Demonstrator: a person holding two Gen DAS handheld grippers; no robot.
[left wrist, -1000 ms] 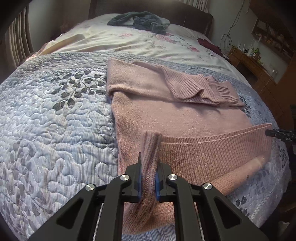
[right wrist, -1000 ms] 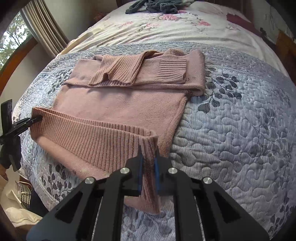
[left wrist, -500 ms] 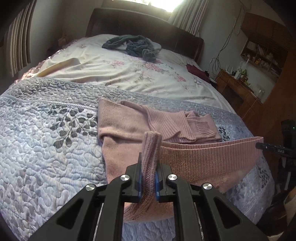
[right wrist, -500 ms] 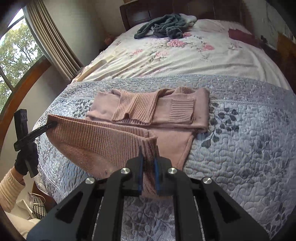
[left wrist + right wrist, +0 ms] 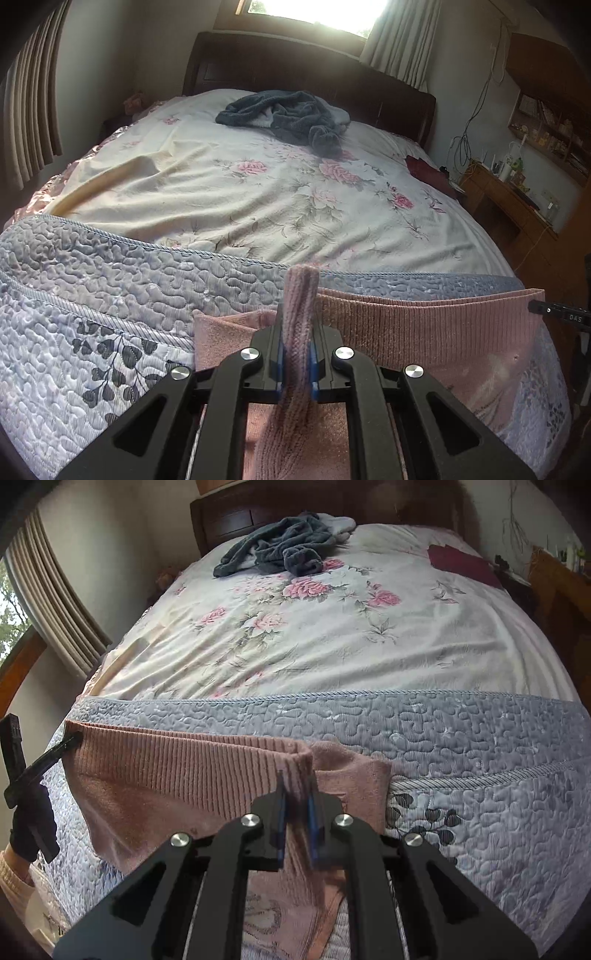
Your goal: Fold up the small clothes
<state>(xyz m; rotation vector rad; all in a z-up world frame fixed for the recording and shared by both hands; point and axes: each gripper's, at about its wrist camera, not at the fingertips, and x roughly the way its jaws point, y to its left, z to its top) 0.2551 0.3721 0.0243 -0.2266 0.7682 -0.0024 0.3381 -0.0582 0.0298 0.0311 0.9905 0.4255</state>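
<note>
Sweater (image 5: 436, 332), pink knit, hangs by its ribbed hem (image 5: 177, 760) above the grey quilt (image 5: 110, 295); your left gripper (image 5: 297, 354) and right gripper (image 5: 295, 823) are each closed tight on one hem corner, a bunch of knit standing up between the fingers. The hem runs taut from one pair of fingers across to the other. Beyond the fingertips lies the sweater's folded upper part, mostly hidden. To fold well, keep both corners level and the hem stretched, carry it forward past the fingertips, and lower evenly so the edges meet squarely. Uneven height would likely skew the crease.
</note>
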